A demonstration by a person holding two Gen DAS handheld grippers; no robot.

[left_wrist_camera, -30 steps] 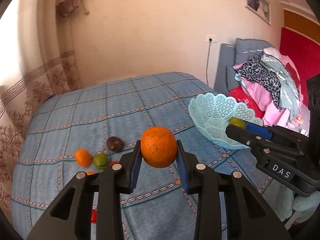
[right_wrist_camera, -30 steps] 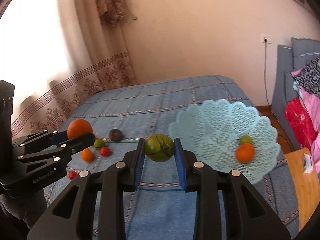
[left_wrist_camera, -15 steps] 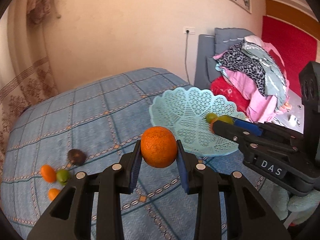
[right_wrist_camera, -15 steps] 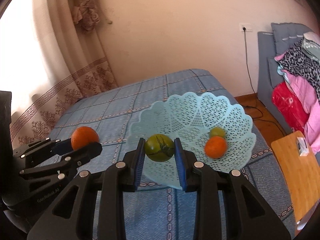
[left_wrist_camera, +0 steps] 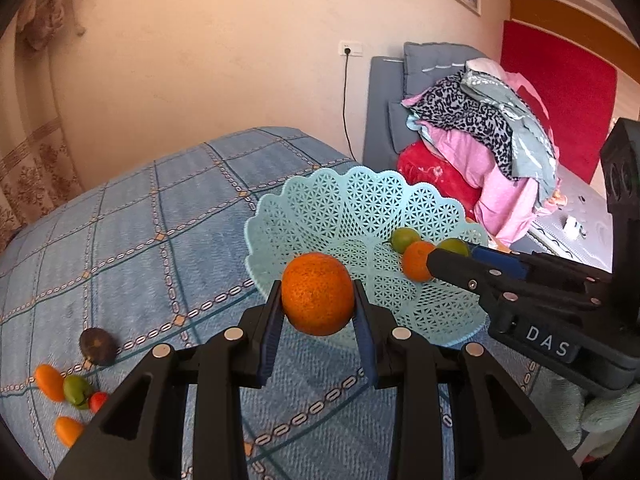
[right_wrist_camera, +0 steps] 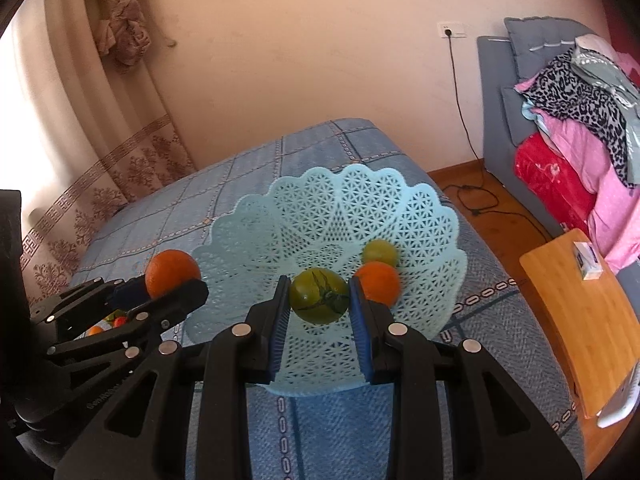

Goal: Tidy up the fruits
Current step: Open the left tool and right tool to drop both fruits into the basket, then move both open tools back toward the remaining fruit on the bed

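My left gripper is shut on a large orange, held just over the near left rim of the pale blue lattice basket. My right gripper is shut on a green tomato above the basket's middle. Inside the basket lie a small orange and a green fruit. The left gripper with its orange appears at the left of the right wrist view. The right gripper reaches in from the right in the left wrist view.
The basket stands on a blue checked bedspread. Loose fruits lie at its near left: a dark brown one, small orange ones, a green one, a red one. Clothes pile on a grey sofa, wooden table right.
Both grippers, each still holding its fruit, have moved toward the basket and lowered. The basket now sits directly ahead and larger; the loose fruits have slid to the lower left.
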